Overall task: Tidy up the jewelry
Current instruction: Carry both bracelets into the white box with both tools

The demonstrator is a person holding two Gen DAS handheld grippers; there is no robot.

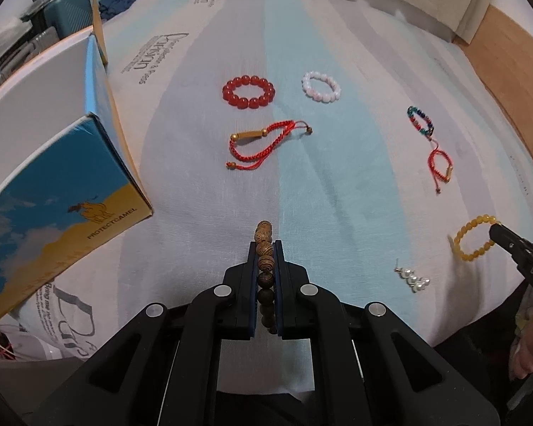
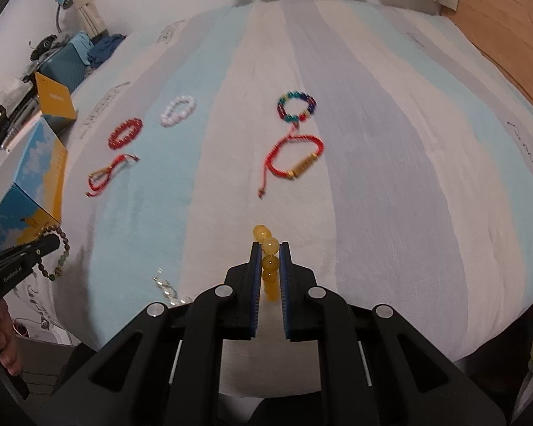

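My left gripper is shut on a brown wooden bead bracelet, held above the striped bedsheet. The right wrist view shows the same bracelet hanging from that gripper at the far left. My right gripper is shut on a yellow bead bracelet, also lifted; it appears in the left wrist view as a yellow ring at the right gripper. Lying on the sheet are a red bead bracelet, a white bead bracelet, two red cord bracelets and a multicoloured bead bracelet.
A blue and yellow open box stands at the left on the bed, its yellow flap raised. Pearl earrings lie near the front edge. A wooden headboard runs along the right. Luggage and clutter sit beyond the far left.
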